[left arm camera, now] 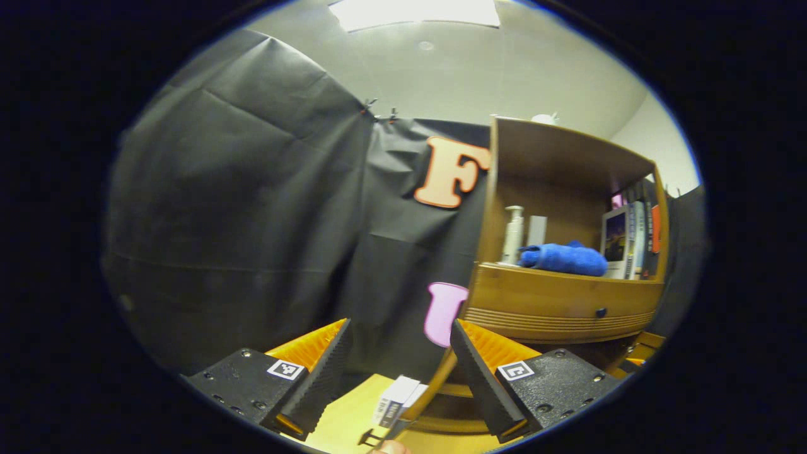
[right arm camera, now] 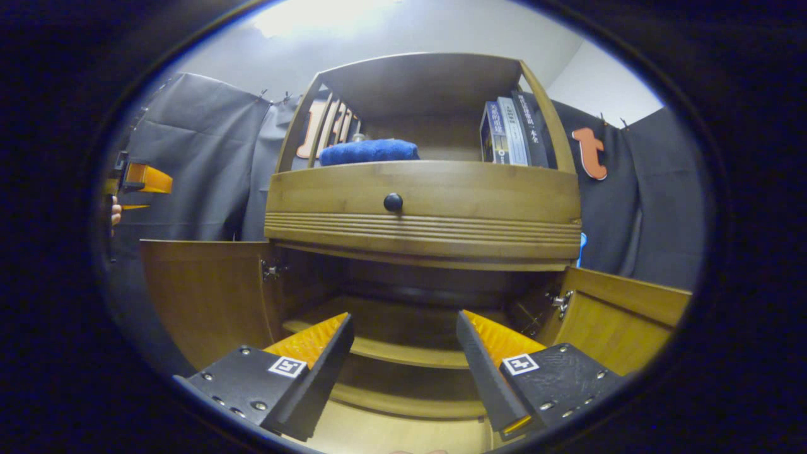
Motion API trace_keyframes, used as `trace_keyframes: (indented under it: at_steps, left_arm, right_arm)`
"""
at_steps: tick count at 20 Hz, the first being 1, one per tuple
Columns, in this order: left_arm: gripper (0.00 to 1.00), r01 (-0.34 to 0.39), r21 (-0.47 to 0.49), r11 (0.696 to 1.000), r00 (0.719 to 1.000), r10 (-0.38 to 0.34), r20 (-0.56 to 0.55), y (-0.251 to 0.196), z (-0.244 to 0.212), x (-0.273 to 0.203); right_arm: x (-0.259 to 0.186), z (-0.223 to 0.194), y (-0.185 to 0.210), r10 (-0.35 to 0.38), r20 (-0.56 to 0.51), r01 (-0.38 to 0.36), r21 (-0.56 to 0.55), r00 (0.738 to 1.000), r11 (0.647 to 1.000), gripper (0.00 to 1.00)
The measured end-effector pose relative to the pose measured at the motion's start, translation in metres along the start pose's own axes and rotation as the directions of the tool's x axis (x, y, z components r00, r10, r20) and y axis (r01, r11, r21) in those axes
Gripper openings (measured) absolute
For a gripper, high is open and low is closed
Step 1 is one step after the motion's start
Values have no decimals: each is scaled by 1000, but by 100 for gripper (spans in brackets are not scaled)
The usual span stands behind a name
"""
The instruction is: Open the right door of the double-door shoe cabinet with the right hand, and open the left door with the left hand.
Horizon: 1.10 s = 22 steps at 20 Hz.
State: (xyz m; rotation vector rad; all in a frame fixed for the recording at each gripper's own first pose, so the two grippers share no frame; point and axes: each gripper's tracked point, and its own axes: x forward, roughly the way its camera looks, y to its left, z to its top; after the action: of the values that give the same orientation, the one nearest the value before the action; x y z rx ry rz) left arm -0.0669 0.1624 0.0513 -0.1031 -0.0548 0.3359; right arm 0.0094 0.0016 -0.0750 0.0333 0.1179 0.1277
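Right gripper (right arm camera: 403, 359) released, jaws spread before the shoe cabinet (right arm camera: 422, 195); left gripper (left arm camera: 399, 366) likewise released. Left door (right arm camera: 202, 296) and right door (right arm camera: 621, 321) stand swung open. Rigid hinged wood, probably light; best taken by the free edge.

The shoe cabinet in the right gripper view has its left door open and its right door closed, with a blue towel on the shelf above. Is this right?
Not quite: the right door is open too, swung outward like the left door, as the right gripper view shows. The blue towel does lie on the shelf above.
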Motion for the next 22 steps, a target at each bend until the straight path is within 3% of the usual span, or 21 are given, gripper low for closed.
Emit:
trace_keyframes:
  at_steps: [4, 11, 19, 20, 22]
  left_arm:
    - [92, 160, -5, 987, 986, -160, -54, -69, -18, 13]
    - [92, 357, 47, 933, 930, -351, -106, -147, -58, 6]
    - [92, 577, 48, 815, 813, -569, -125, -219, -74, -38]
    - [99, 608, 41, 793, 790, -599, -128, -231, -76, -46]
    - [95, 691, 15, 723, 718, -683, -135, -263, -80, -68]
  right_arm:
    - [-9, 36, -4, -31, 49, 33, -28, 998, 999, 96]
    - [-40, 78, -14, -112, 117, 121, -70, 987, 990, 97]
    - [-84, 86, -31, -240, 128, 249, -59, 962, 967, 97]
    - [-92, 86, -35, -266, 130, 275, -57, 955, 960, 96]
    - [-114, 89, -49, -341, 139, 351, -55, 930, 935, 97]
